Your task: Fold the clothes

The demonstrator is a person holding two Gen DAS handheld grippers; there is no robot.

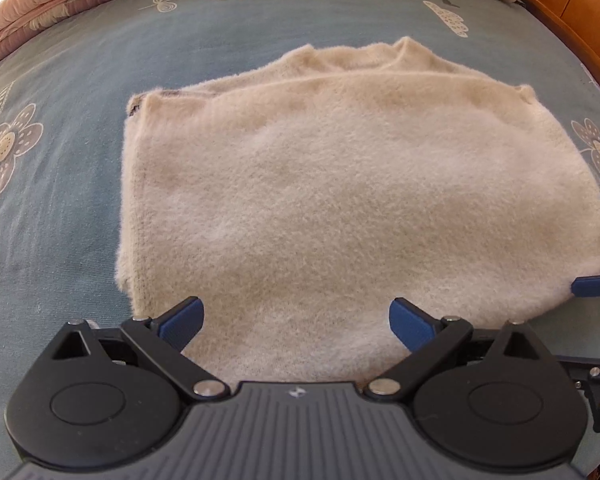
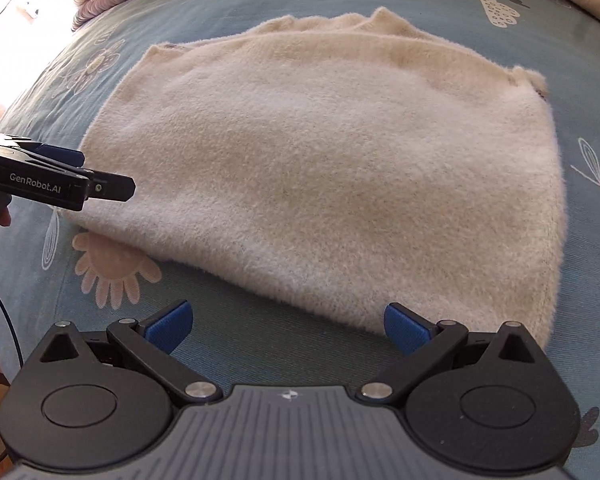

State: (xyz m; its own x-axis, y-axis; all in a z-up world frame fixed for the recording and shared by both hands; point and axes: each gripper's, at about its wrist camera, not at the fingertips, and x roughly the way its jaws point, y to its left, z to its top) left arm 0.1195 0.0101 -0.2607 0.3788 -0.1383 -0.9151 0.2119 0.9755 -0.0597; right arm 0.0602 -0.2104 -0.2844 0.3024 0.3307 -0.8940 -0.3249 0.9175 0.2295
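Your two grippers both stand wide, holding nothing. The left gripper (image 1: pixel 296 322) hovers over the near edge of the one cream sweater (image 1: pixel 340 184); the right gripper (image 2: pixel 286 328) sits just short of its hem. The sweater lies folded on the blue flowered bedspread (image 1: pixel 60 200). The left gripper's side reads "GenRobot.AI".

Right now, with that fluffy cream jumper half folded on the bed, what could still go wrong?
Both grippers, left gripper and right gripper, are open and hold nothing, so the sweater may shift when gripped again. The layers look thick and fuzzy, so a pinch might catch only the top layer. The sweater's far edges are uneven, so the next fold may come out crooked on the soft bedsheet.
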